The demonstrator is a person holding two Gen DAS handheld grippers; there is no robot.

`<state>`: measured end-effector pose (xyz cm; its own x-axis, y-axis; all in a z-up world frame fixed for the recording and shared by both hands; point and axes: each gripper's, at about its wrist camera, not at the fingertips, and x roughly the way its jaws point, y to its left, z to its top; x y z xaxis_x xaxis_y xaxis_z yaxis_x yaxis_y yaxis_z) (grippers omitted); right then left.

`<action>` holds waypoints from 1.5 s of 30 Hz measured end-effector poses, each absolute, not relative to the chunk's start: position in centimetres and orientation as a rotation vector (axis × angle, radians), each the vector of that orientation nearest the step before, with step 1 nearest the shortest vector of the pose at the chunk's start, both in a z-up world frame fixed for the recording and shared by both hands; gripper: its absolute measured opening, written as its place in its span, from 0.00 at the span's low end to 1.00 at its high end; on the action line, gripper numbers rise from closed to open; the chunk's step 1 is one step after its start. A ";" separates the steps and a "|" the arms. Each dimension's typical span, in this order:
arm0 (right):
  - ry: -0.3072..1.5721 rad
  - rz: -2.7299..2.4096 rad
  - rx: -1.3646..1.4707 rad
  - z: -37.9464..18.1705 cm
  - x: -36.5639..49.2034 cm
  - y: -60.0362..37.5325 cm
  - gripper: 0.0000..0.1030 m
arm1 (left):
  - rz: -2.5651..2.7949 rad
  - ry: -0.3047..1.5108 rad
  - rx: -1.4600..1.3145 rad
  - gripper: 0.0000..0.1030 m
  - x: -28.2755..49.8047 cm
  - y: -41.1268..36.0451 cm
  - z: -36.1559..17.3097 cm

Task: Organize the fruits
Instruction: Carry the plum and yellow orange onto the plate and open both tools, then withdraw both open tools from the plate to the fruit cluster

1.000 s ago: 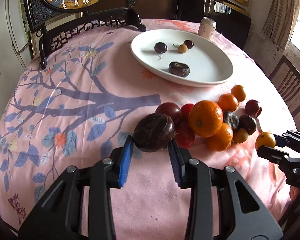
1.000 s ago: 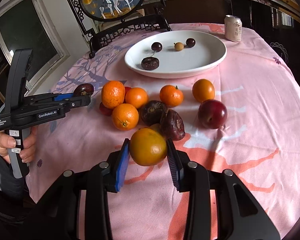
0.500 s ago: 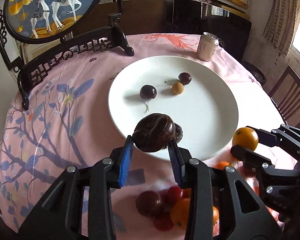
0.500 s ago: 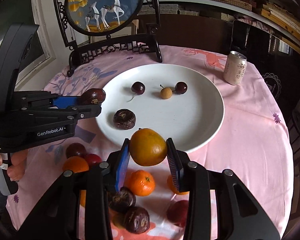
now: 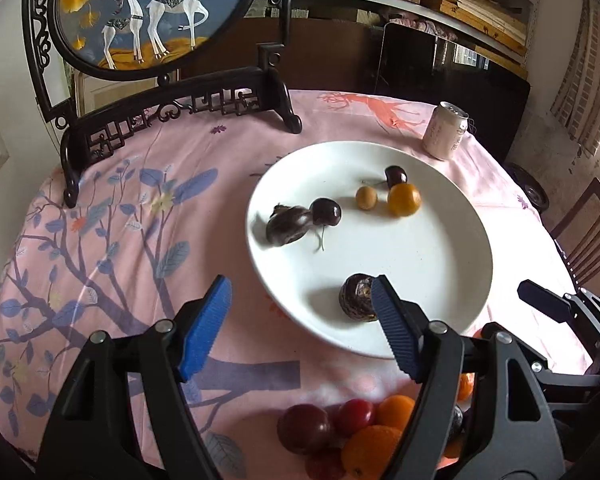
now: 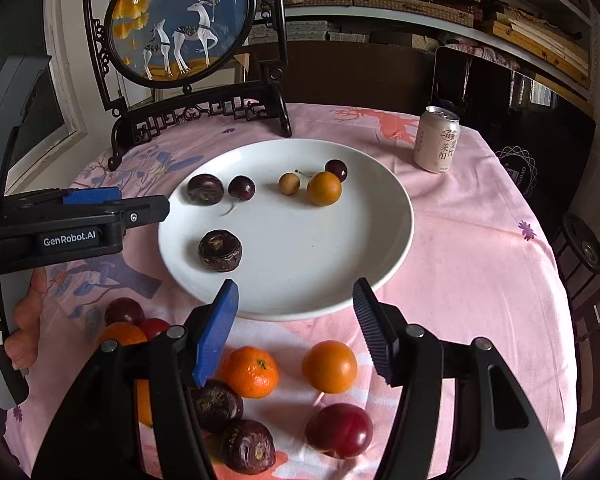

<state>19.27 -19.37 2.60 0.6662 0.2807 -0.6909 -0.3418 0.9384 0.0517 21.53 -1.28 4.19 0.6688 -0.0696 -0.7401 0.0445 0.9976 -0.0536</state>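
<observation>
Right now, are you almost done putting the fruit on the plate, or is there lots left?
About halfway. Six fruits lie on the white plate, including the orange fruit and a dark wrinkled fruit. Nothing is in hand: the left gripper and right gripper have just been opening, jaws empty. Still on the cloth: the tangerine, red plum and several others.

A home dining room: floral tablecloth [image 5: 100, 240], carved deer screen [image 6: 180, 24], wooden chair [image 5: 584, 232], stacked shelves [image 6: 420, 4].
</observation>
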 end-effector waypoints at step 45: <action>0.949 0.400 -0.174 -3.3 8.6 -19.0 0.60 | -0.150 0.956 0.029 0.85 7.5 -1.2 -1.6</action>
